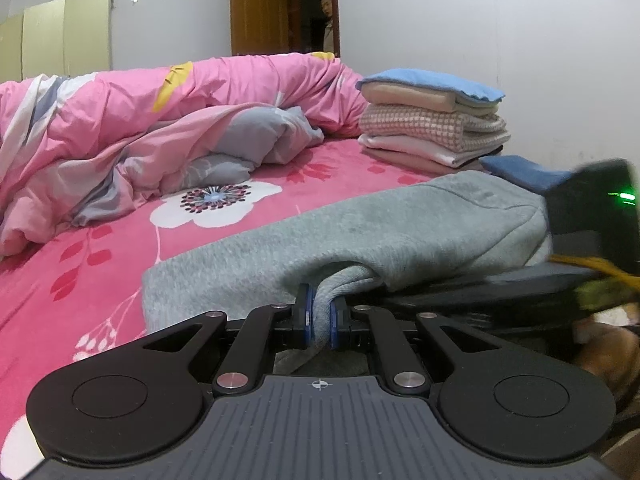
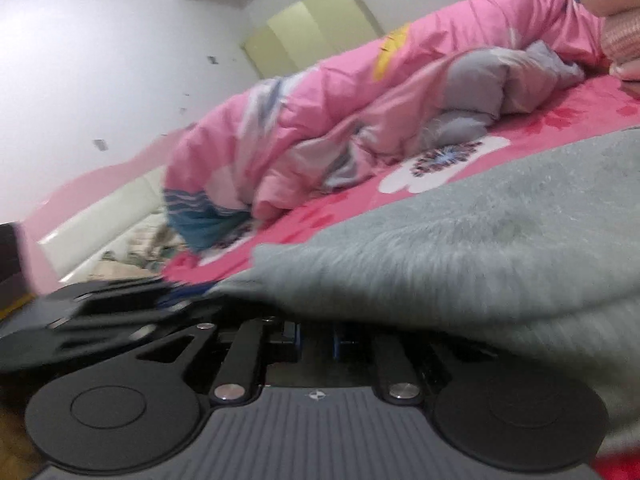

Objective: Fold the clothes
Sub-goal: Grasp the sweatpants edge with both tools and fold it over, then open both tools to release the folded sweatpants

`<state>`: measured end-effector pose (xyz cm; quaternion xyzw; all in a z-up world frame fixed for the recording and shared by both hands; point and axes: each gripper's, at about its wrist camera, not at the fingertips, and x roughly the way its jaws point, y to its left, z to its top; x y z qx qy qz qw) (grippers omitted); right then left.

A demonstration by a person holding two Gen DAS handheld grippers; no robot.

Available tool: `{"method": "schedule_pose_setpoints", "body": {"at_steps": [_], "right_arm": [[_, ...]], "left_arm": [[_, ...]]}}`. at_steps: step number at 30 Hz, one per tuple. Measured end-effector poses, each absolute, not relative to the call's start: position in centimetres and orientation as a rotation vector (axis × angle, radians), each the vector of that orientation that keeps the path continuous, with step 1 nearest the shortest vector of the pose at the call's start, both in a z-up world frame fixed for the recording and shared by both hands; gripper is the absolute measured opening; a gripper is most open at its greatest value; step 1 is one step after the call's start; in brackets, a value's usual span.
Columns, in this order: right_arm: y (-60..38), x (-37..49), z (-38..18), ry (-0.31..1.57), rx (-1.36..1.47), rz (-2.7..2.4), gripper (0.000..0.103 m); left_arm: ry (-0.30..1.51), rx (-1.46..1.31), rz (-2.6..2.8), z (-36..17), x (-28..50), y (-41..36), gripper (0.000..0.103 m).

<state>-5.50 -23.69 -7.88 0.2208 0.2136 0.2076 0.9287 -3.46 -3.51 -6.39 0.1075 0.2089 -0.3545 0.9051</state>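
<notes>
A grey sweatshirt-like garment (image 1: 360,232) lies across the pink flowered bed sheet (image 1: 100,248). In the left wrist view my left gripper (image 1: 320,300) is shut on a bunched fold of its near edge, with cloth squeezed between the blue pads (image 1: 307,312). The right gripper's black body (image 1: 592,208) shows blurred at the garment's right end. In the right wrist view the grey garment (image 2: 460,248) drapes over my right gripper (image 2: 318,332). Its jaws stand narrow with the cloth edge in them, and the tips are hidden under the fabric.
A stack of folded clothes (image 1: 432,128) stands at the back right of the bed, with a blue cloth (image 1: 520,172) beside it. A crumpled pink duvet (image 1: 160,120) fills the back left. A person (image 1: 328,24) stands in the far doorway.
</notes>
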Motion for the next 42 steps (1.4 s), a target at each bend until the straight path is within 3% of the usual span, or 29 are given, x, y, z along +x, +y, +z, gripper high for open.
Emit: {"method": "schedule_pose_setpoints", "body": {"at_steps": [8,12,16,21,29,39,42], "right_arm": [[-23.3,-4.4,-9.2,0.459,0.426,0.316,0.014],[-24.9,-7.8,-8.0,0.502,0.349,0.37,0.031],[-27.6,-11.5,-5.3,0.496,0.273,0.38,0.032],[-28.6,-12.2,-2.8,0.359,0.286,0.308,0.032],[-26.9,-8.4,-8.8,0.477,0.317,0.308,0.029],[-26.3,-9.3,-8.9,0.437,0.272,0.286,0.03],[-26.3,-9.6,-8.0,0.45,0.271,0.267,0.03]], "left_arm": [[0.484,0.244,-0.734,-8.1,-3.6,-3.5,0.007],[0.493,0.261,-0.734,-9.0,-3.7,-3.5,0.008],[0.493,0.271,-0.737,-9.6,-3.9,-3.4,0.008],[0.495,0.269,-0.729,-9.5,-4.0,-3.4,0.011],[0.509,0.273,-0.699,-8.4,-5.5,-2.3,0.016],[0.447,0.16,-0.782,-5.5,-5.0,-4.0,0.016],[0.537,0.203,-0.762,-7.4,-3.6,-6.5,0.016]]}}
